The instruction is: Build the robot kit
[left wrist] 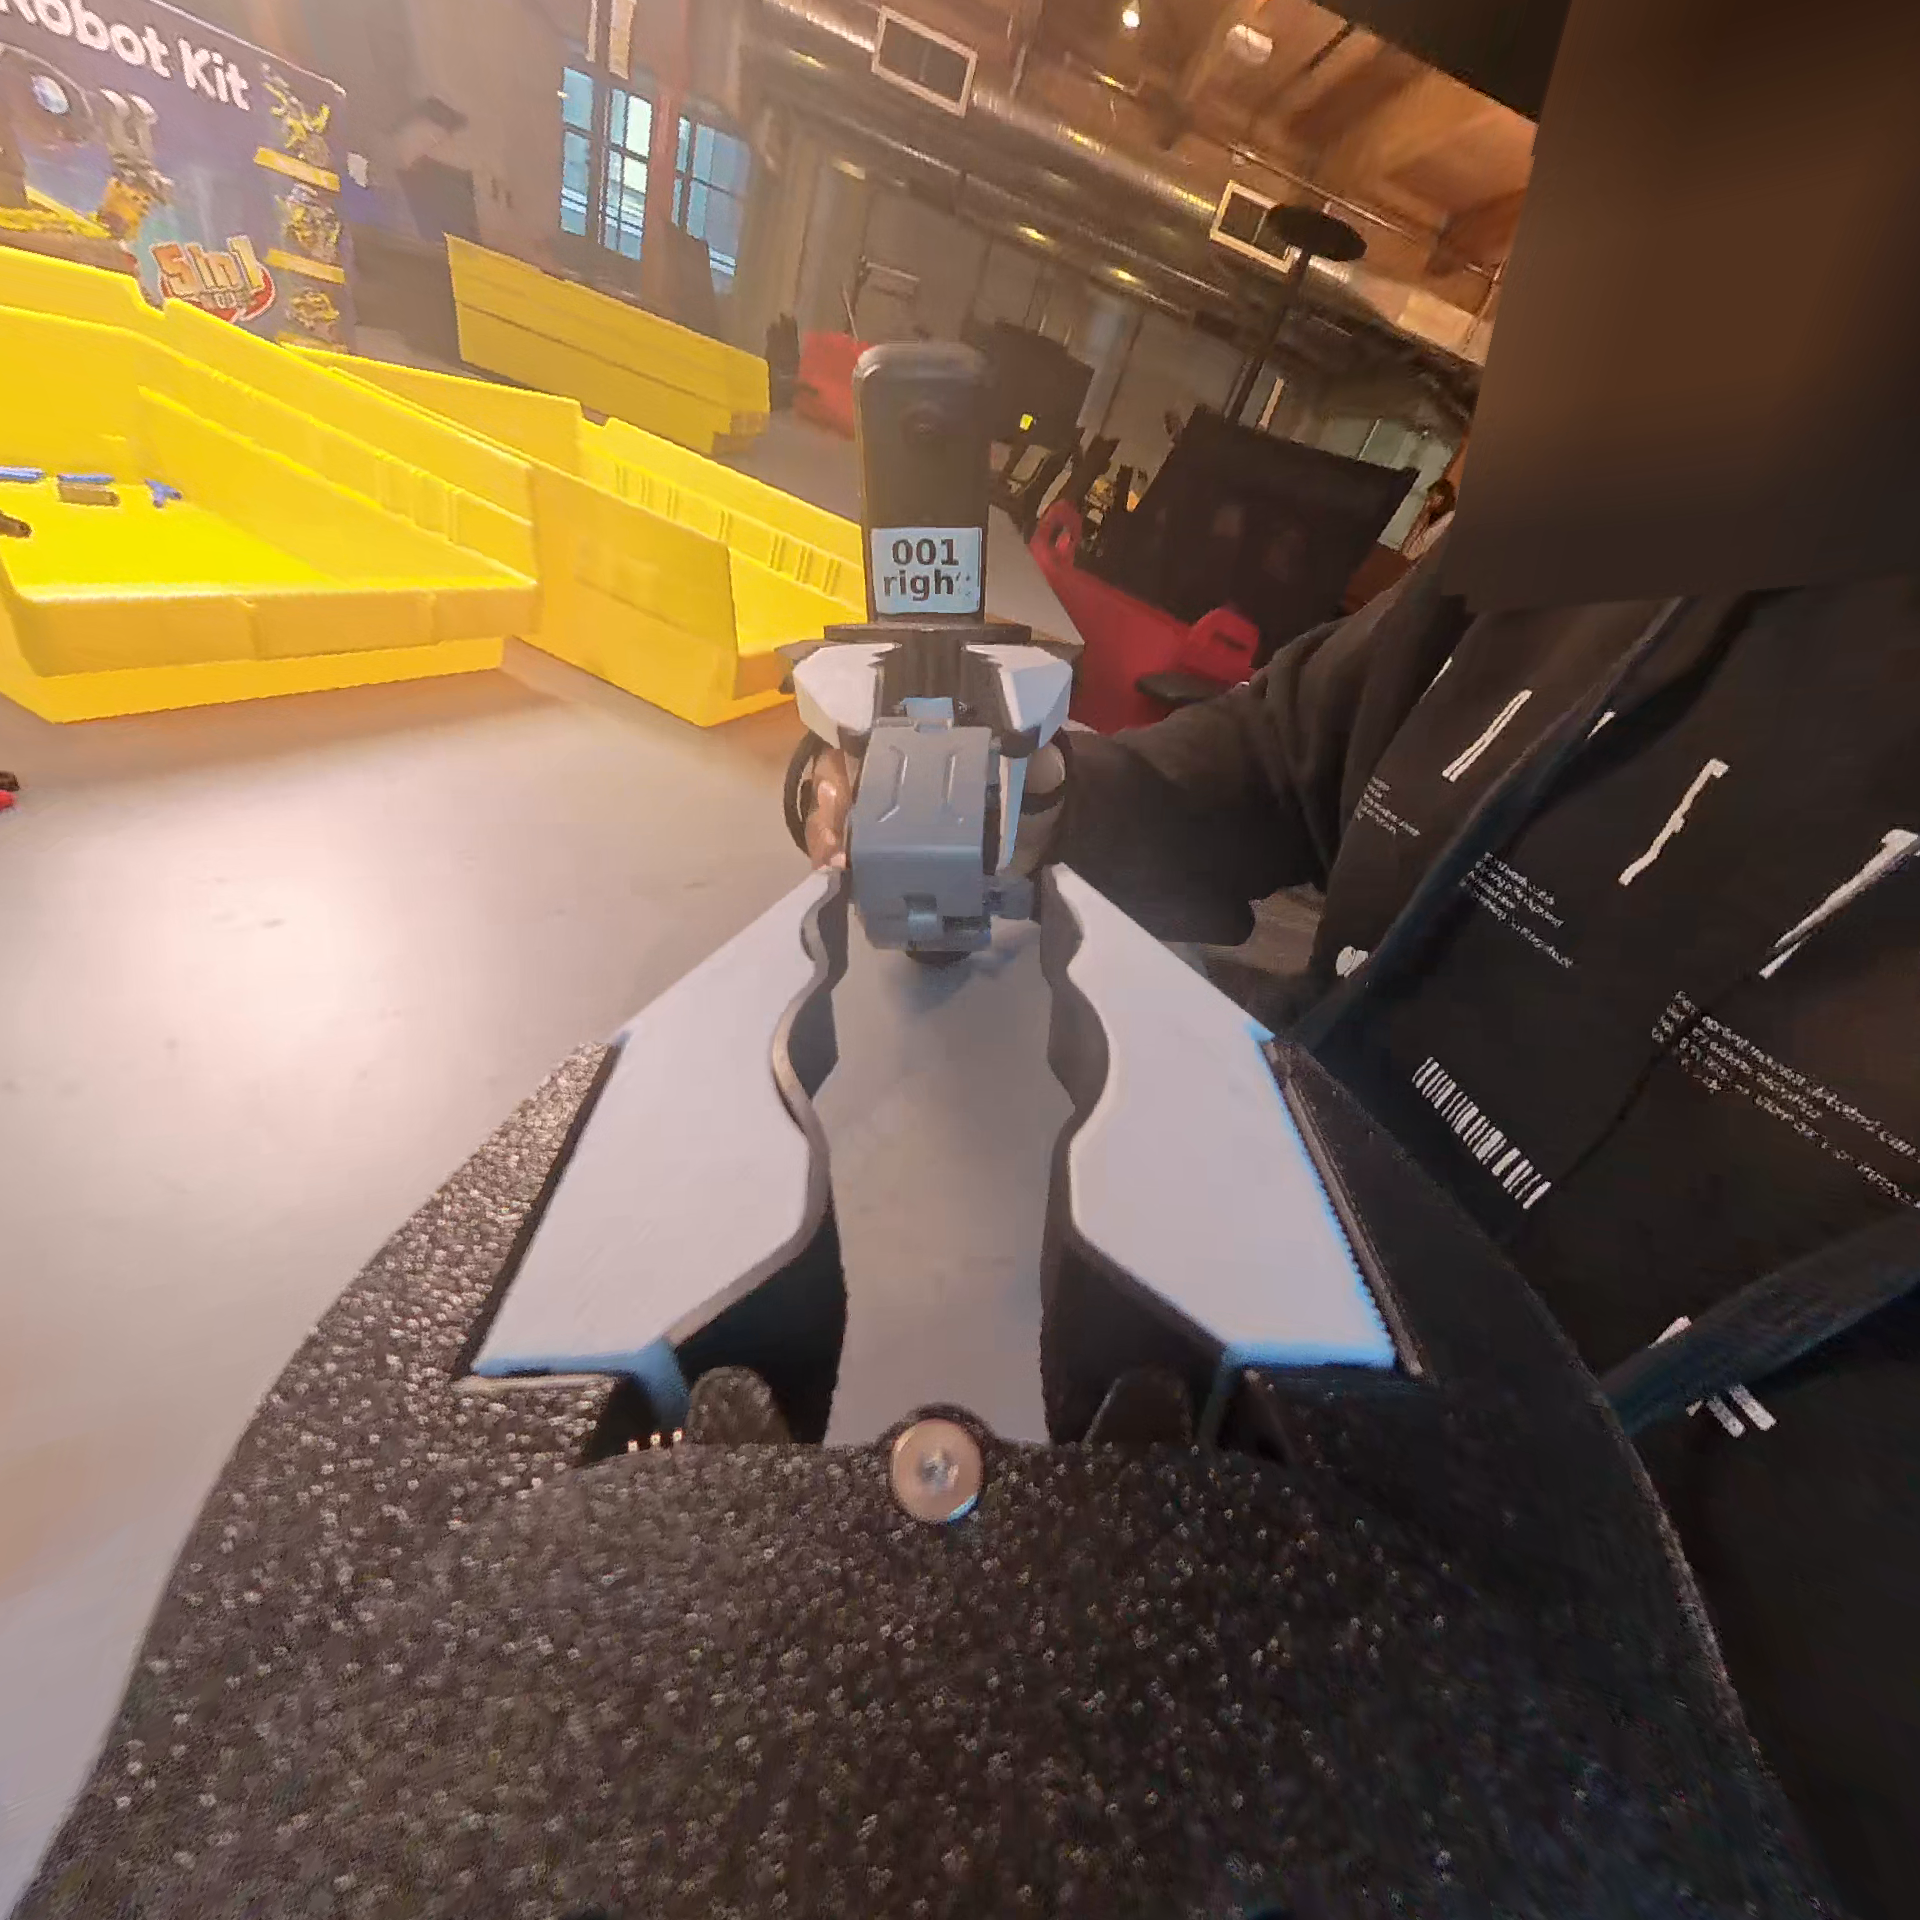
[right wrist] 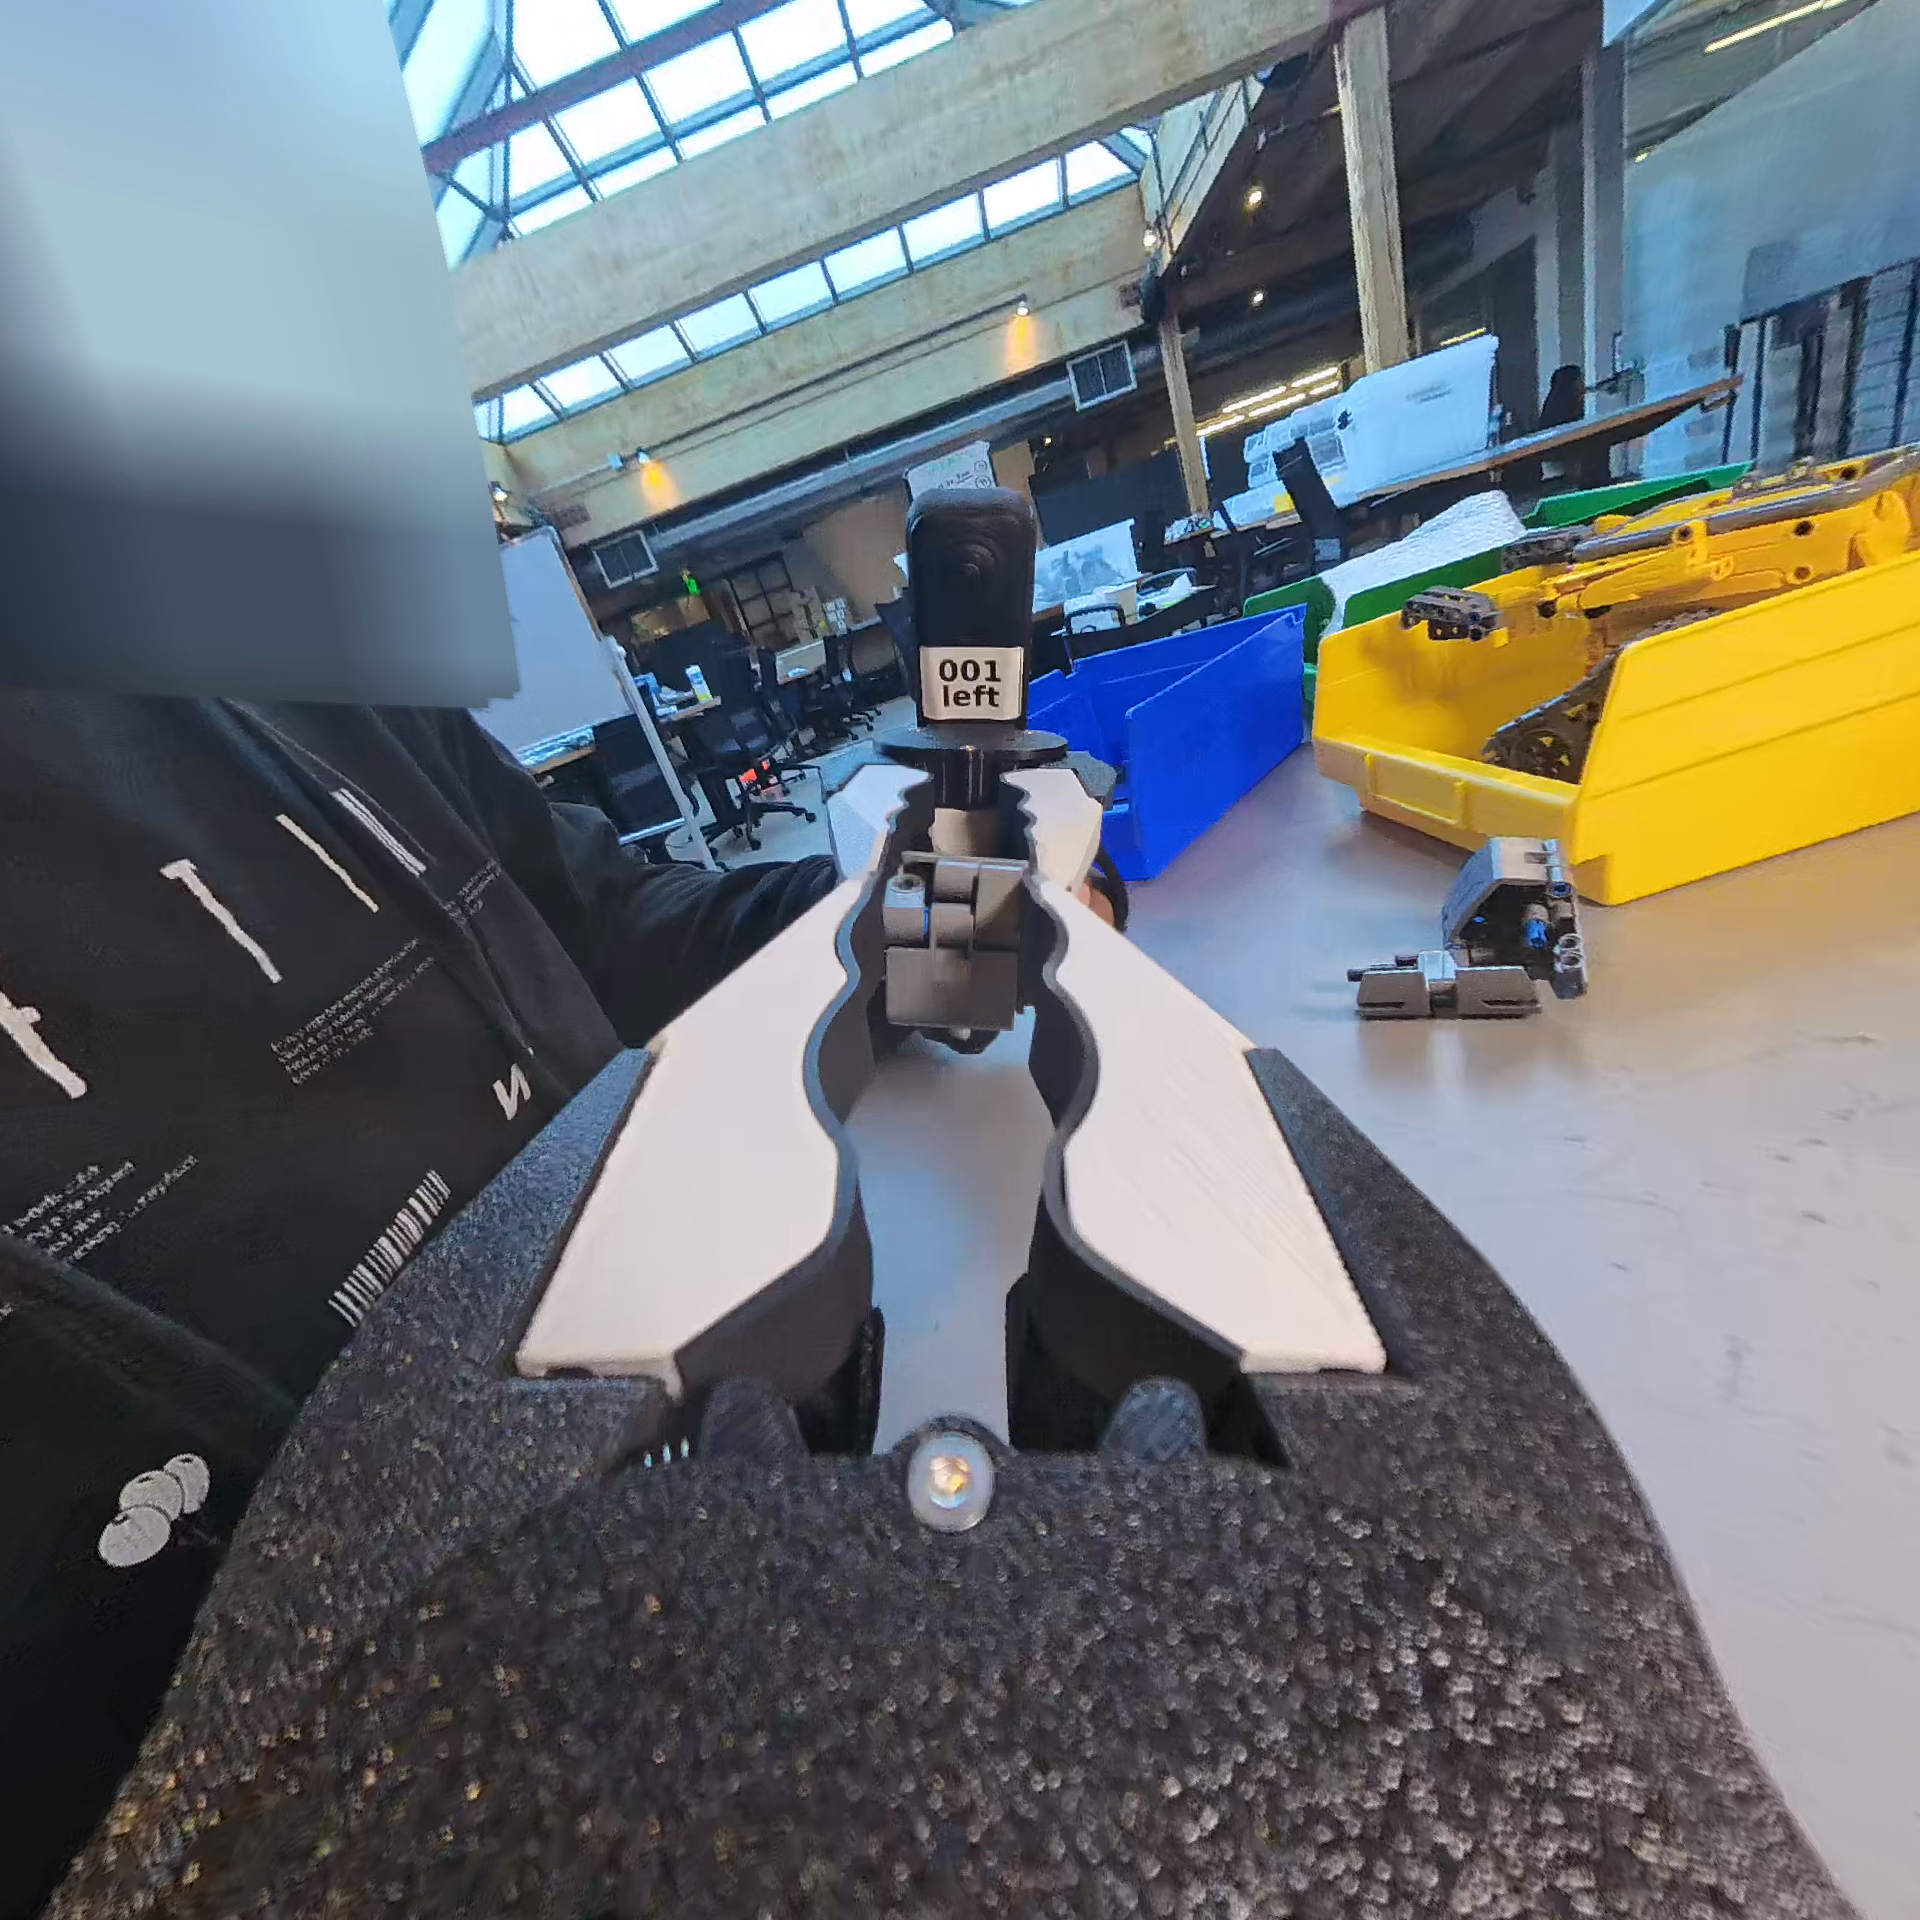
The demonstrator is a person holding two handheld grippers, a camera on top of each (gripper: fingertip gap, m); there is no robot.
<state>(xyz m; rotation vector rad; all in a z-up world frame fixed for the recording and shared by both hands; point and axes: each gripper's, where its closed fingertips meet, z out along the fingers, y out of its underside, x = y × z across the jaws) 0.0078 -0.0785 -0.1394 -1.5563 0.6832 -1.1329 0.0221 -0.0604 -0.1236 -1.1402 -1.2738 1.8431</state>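
A grey brick-built assembly hangs just above the grey table, between my two grippers, which face each other. My left gripper is closed on its near end, with the fingertips against its sides. My right gripper shows behind it, held by a hand. In the right wrist view my right gripper is closed on the same grey assembly, and my left gripper faces it from the far side.
Yellow bins and a printed kit box stand at the left, a red bin behind. In the right wrist view there are a blue bin, a yellow bin holding a yellow-and-black model, and a small grey assembly on the table. A person in a black hoodie is close by.
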